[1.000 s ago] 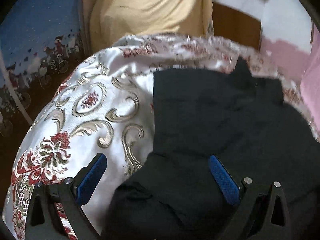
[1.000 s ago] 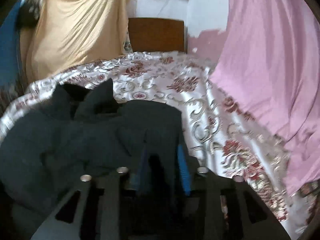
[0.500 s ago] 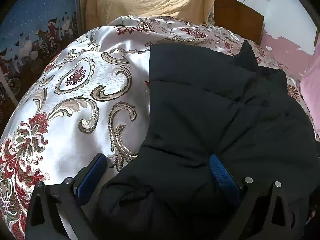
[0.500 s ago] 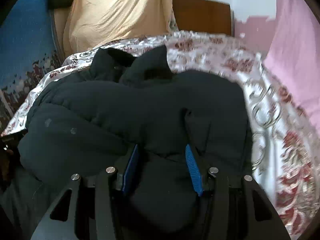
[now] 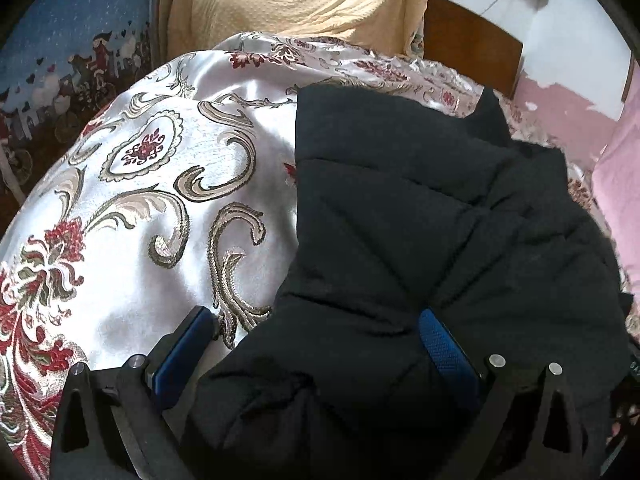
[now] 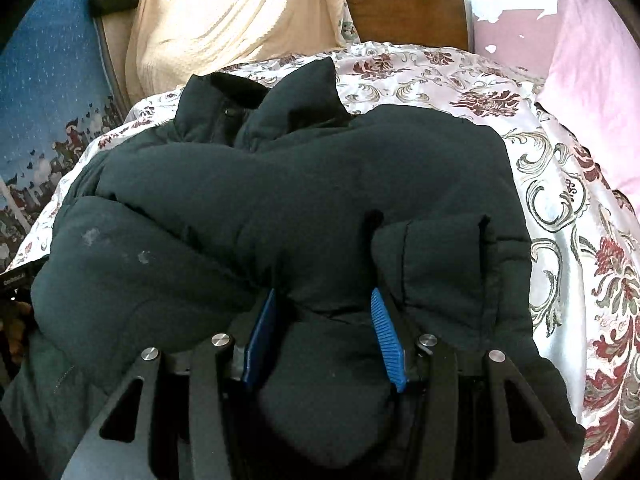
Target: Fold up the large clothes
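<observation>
A dark padded jacket (image 6: 280, 200) lies bunched on a bed covered by a shiny flowered bedspread (image 6: 560, 208), its collar toward the wooden headboard (image 6: 404, 12). The right gripper (image 6: 322, 312) has a thick fold of the jacket between its blue pads (image 6: 384, 332), which press into the padding. A cream cloth (image 6: 224, 20) hangs behind, a pink cloth (image 6: 592, 60) at the right.
</observation>
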`<state>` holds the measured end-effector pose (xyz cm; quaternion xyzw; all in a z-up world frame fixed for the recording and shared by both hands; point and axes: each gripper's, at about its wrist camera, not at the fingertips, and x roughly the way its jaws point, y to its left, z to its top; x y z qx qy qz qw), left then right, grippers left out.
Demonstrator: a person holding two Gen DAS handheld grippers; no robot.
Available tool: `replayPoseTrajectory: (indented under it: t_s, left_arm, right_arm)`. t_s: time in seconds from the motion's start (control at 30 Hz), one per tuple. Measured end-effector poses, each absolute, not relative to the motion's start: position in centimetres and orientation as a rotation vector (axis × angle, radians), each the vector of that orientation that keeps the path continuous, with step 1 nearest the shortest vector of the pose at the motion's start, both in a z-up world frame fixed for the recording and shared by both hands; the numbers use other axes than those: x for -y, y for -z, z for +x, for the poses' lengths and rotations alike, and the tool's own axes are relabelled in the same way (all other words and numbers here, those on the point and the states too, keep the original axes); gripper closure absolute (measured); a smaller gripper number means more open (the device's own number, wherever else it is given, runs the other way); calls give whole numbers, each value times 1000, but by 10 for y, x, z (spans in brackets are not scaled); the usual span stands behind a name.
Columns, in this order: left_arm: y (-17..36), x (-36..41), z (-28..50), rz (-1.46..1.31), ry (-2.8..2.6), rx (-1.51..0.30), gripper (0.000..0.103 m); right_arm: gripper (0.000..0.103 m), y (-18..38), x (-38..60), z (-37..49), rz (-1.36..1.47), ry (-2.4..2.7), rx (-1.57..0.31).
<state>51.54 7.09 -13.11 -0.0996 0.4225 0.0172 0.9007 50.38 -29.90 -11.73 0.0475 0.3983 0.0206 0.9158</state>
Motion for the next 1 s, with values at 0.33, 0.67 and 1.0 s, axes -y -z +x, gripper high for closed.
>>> replayPoseTrajectory:
  t_s: [0.33, 0.67, 1.0]
  left_arm:
    - [74, -78, 515, -210, 57, -852, 0]
    - [31, -4, 638, -181, 260, -909, 0]
    - [37, 62, 763, -99, 247, -927, 0]
  right_arm:
    - [9, 85, 312, 508, 209, -188, -928]
    - [2, 45, 324, 601, 173, -44, -985]
    - [2, 51, 320, 728, 352, 47, -929]
